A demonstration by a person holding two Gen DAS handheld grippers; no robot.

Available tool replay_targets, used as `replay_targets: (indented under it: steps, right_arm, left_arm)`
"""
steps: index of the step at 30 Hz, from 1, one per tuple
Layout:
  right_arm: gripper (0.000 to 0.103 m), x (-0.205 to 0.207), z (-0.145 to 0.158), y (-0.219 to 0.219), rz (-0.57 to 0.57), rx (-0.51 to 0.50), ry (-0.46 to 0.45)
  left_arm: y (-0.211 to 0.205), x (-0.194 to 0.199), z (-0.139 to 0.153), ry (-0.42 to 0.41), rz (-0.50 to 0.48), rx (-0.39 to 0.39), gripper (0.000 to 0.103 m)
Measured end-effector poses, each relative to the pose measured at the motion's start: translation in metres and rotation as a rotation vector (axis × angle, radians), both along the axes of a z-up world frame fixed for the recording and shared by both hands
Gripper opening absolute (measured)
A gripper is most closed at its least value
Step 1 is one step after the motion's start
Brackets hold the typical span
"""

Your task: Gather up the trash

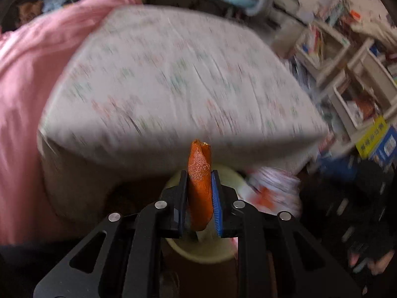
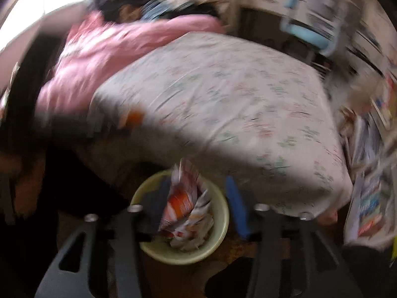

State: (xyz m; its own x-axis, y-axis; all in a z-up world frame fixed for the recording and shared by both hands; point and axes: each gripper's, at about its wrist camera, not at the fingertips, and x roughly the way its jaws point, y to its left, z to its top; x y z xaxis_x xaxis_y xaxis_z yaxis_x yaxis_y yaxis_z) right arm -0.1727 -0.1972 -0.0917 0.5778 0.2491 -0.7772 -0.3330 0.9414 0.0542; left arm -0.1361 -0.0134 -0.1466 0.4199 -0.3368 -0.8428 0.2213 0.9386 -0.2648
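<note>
My left gripper [image 1: 198, 173] is shut on a strip of orange peel [image 1: 199, 193] that stands up between its pads. Below it is a pale green bin [image 1: 203, 253], mostly hidden by the fingers. In the right wrist view the same bin [image 2: 178, 257] sits on the floor at the foot of the bed. A crumpled white and orange wrapper [image 2: 186, 203] lies in it and sticks up over the rim. My right gripper [image 2: 196, 188] hangs over the bin with its jaws wide apart. The blue pad [image 2: 235, 206] is clear of the wrapper. Both views are blurred.
A bed with a flowered white sheet [image 2: 223, 99] and a pink blanket [image 2: 111, 49] fills the middle. Shelves crammed with books and boxes [image 1: 347, 74] stand on the right, a light blue chair [image 2: 310, 29] behind. A gloved hand [image 1: 367, 258] shows at the lower right.
</note>
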Motion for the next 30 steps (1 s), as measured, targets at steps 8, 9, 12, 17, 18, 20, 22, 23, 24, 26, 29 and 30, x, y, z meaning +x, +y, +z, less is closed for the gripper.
replay_targets:
  steps: [8, 9, 12, 17, 18, 20, 22, 23, 24, 26, 29, 30]
  right_arm:
    - [0.064, 0.002, 0.011, -0.025, -0.113, 0.157, -0.068]
    - [0.071, -0.002, 0.012, -0.026, -0.128, 0.161, -0.104]
    - [0.081, -0.011, 0.013, -0.023, -0.18, 0.137, -0.195]
    - [0.089, -0.014, 0.015, -0.018, -0.217, 0.11, -0.256]
    - [0.09, -0.013, 0.015, -0.018, -0.221, 0.108, -0.261]
    - [0.092, -0.012, 0.017, -0.02, -0.227, 0.103, -0.265]
    - [0.092, -0.01, 0.017, -0.02, -0.231, 0.097, -0.265]
    - [0.092, -0.01, 0.017, -0.02, -0.231, 0.096, -0.264]
    - [0.093, -0.009, 0.016, -0.019, -0.229, 0.092, -0.261]
    - [0.093, -0.011, 0.016, -0.018, -0.228, 0.088, -0.262]
    - [0.093, -0.011, 0.014, -0.017, -0.227, 0.083, -0.259]
    - [0.093, -0.011, 0.014, -0.017, -0.229, 0.082, -0.259]
  left_arm:
    - [-0.016, -0.015, 0.002, -0.056, -0.044, 0.093, 0.051]
    - [-0.013, -0.015, 0.008, -0.093, -0.019, 0.105, 0.063]
    - [-0.004, -0.018, 0.03, -0.246, 0.07, 0.137, 0.078]
    - [0.012, -0.026, 0.057, -0.422, 0.227, 0.187, 0.091]
    - [0.017, -0.026, 0.059, -0.431, 0.245, 0.186, 0.094]
    - [0.025, -0.028, 0.063, -0.439, 0.284, 0.175, 0.095]
    - [0.029, -0.027, 0.065, -0.432, 0.308, 0.165, 0.096]
    - [0.031, -0.027, 0.064, -0.428, 0.313, 0.164, 0.096]
    - [0.031, -0.027, 0.065, -0.424, 0.315, 0.164, 0.096]
    - [0.03, -0.025, 0.065, -0.425, 0.318, 0.169, 0.096]
    - [0.027, -0.023, 0.064, -0.431, 0.315, 0.179, 0.096]
    - [0.027, -0.023, 0.064, -0.432, 0.316, 0.183, 0.096]
